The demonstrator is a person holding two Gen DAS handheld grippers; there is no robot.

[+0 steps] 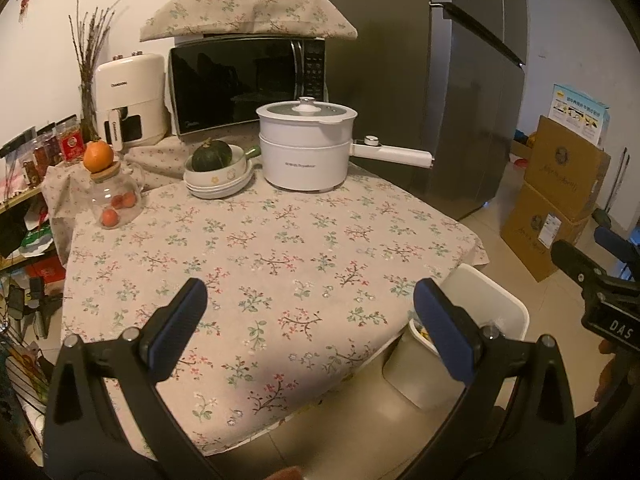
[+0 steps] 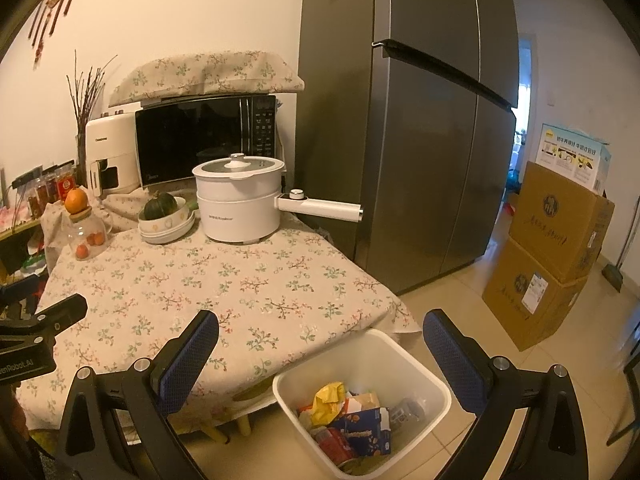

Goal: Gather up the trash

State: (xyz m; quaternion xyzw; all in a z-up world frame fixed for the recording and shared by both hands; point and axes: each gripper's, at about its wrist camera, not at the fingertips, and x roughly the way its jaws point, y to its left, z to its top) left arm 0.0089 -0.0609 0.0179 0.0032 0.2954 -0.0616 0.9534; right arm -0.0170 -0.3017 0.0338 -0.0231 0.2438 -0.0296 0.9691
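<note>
Blue-padded fingers of our left gripper (image 1: 310, 320) stand wide apart with nothing between them, over the floral tablecloth (image 1: 256, 256). Our right gripper (image 2: 320, 354) is likewise spread and empty, and just past and between its fingers sits the white trash bin (image 2: 434, 380) on the tiled floor, holding a yellow wrapper (image 2: 328, 398), a blue carton (image 2: 366, 428) and a red can (image 2: 334, 442). Beyond our fingers we see a cream air fryer (image 1: 130, 100), a microwave (image 1: 244, 84), a white electric pot (image 1: 306, 148) whose lettering is too small to read, a grey fridge (image 2: 420, 128) and stacked cardboard boxes (image 2: 552, 240).
</note>
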